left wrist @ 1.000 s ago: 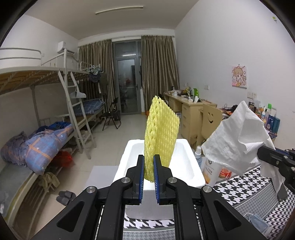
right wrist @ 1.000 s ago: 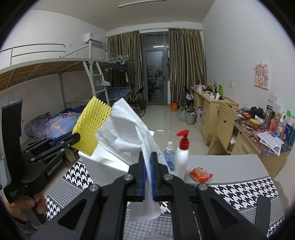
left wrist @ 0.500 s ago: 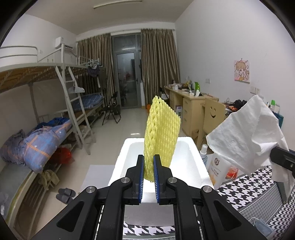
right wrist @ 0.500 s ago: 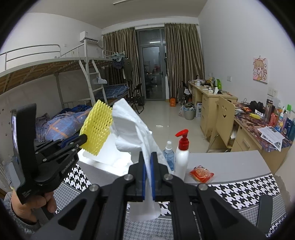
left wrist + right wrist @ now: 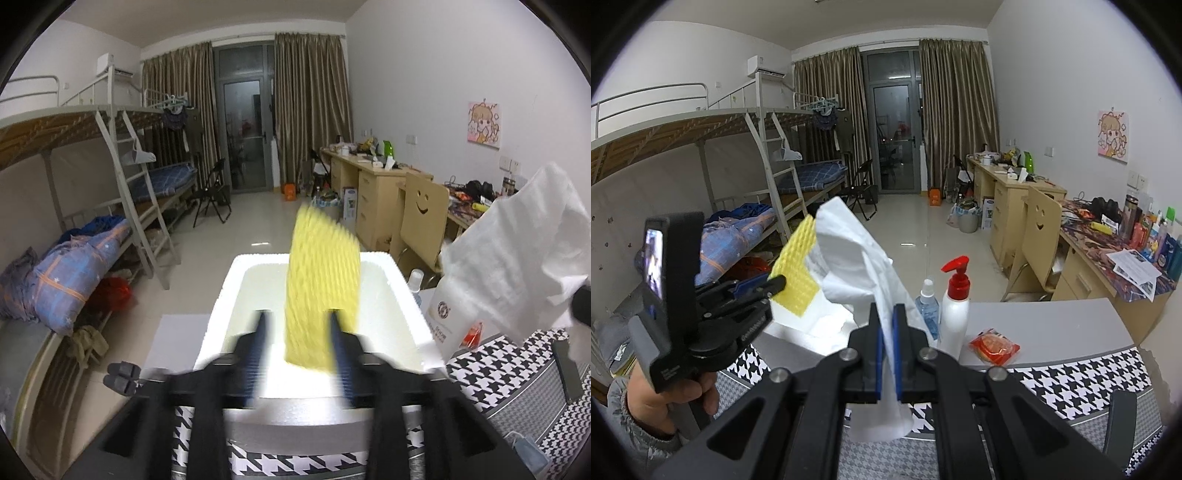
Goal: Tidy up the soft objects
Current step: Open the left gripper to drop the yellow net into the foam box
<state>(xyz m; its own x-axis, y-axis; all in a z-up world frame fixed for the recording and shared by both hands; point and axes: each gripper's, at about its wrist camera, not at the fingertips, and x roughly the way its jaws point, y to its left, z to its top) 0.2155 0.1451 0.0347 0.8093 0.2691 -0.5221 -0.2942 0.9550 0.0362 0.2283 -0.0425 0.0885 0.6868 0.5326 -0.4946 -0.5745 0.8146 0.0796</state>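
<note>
Room: dorm room, bunk bed [image 5: 92, 177] on the left, desks [image 5: 1015, 195] along the right wall, curtained glass door far back.
Surface: table with houndstooth cloth [image 5: 491, 365] near me; bare grey tabletop [image 5: 1045, 328] farther right.
White foam box [image 5: 402, 291]: sits on the table straight ahead of my left gripper, open top.
Left gripper [image 5: 297, 332]: my fingers stand spread apart, blurred; the yellow foam net [image 5: 321, 291] hangs upright between them over the box. Whether either finger touches it, I cannot tell.
Right gripper [image 5: 888, 328]: clamped on the white tissue [image 5: 857, 258]; the sheet rises crumpled above the fingers and a tail hangs below them.
Left view only: the inside of the box, and shoes [image 5: 122, 376] on the floor at left.
Right view only: my left hand [image 5: 665, 402] on the left gripper's handle at far left; a red-pump white bottle [image 5: 955, 310], a small clear spray bottle [image 5: 928, 306] and a red snack packet [image 5: 993, 345] on the grey top. Here the net shows sharp, at the tip of the left gripper, against the tissue's left edge.
</note>
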